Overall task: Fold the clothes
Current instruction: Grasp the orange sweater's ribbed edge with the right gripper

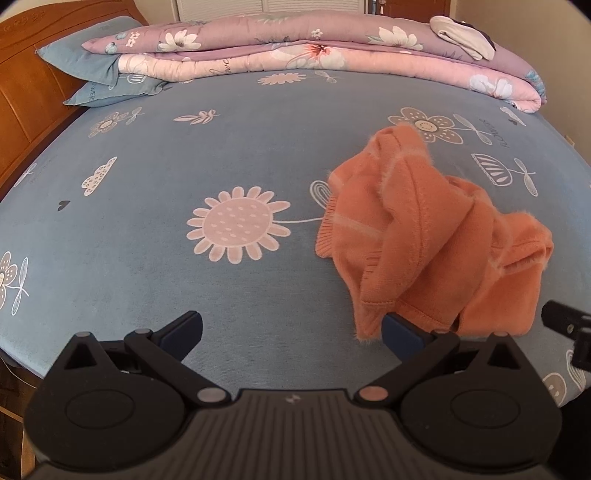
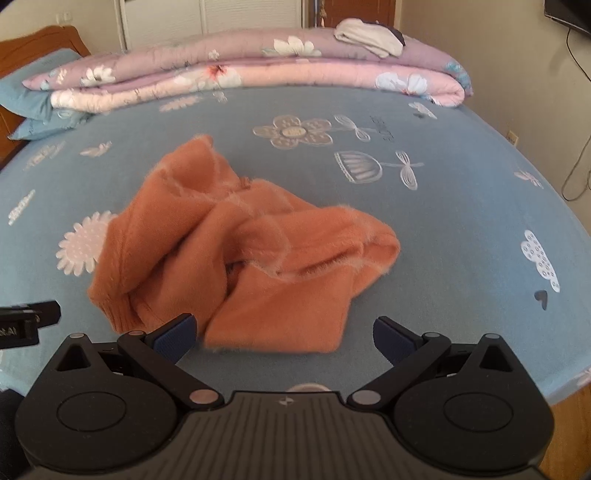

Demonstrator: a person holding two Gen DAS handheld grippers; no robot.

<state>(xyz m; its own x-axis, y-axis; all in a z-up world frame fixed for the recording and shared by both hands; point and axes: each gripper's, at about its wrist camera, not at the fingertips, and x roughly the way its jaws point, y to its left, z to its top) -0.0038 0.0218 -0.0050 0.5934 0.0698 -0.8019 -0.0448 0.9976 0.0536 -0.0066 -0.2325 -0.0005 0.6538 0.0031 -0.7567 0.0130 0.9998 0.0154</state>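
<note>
With the orange sweater bunched on the bed, the left gripper and right gripper, jaws wide open and empty, would do best pinching separate near hem corners to spread it flat.

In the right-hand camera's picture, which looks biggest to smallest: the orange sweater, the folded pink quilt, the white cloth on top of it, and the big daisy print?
1. Folded pink quilt and orange sweater: near equal as pictured; the sweater lies much closer, so I won't rank them.
2. Daisy print, partly hidden under the sweater.
3. White cloth, though it is farthest away.

Wooden headboard cut off left.
</note>
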